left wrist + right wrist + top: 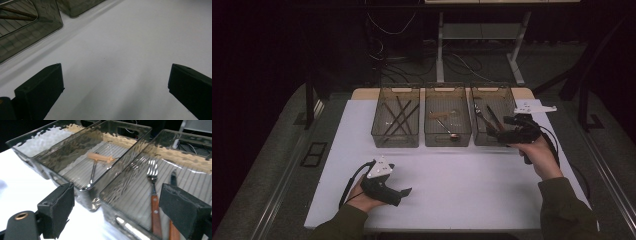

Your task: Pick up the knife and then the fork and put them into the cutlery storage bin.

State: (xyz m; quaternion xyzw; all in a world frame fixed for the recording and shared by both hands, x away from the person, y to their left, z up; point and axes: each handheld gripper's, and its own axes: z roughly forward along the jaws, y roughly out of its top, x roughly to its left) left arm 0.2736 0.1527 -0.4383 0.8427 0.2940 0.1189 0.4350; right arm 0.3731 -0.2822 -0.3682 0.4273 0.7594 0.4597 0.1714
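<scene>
Hovering at the near edge of the right-hand smoked bin (pixel 130 195), right tool (pixel 117 212) released, jaws wide with nothing between them. Lying inside that bin, just beyond the jaws: wooden-handled fork (pixel 153 195) beside a second wooden-handled utensil (pixel 173 195). Resting low over the white surface (pixel 462 185), left tool (pixel 408 190) likewise spread and gripping nothing.

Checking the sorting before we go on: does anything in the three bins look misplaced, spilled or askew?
Nothing stands out. The fork lies inside the right bin, a spoon in the middle bin, chopsticks in the left bin.
</scene>
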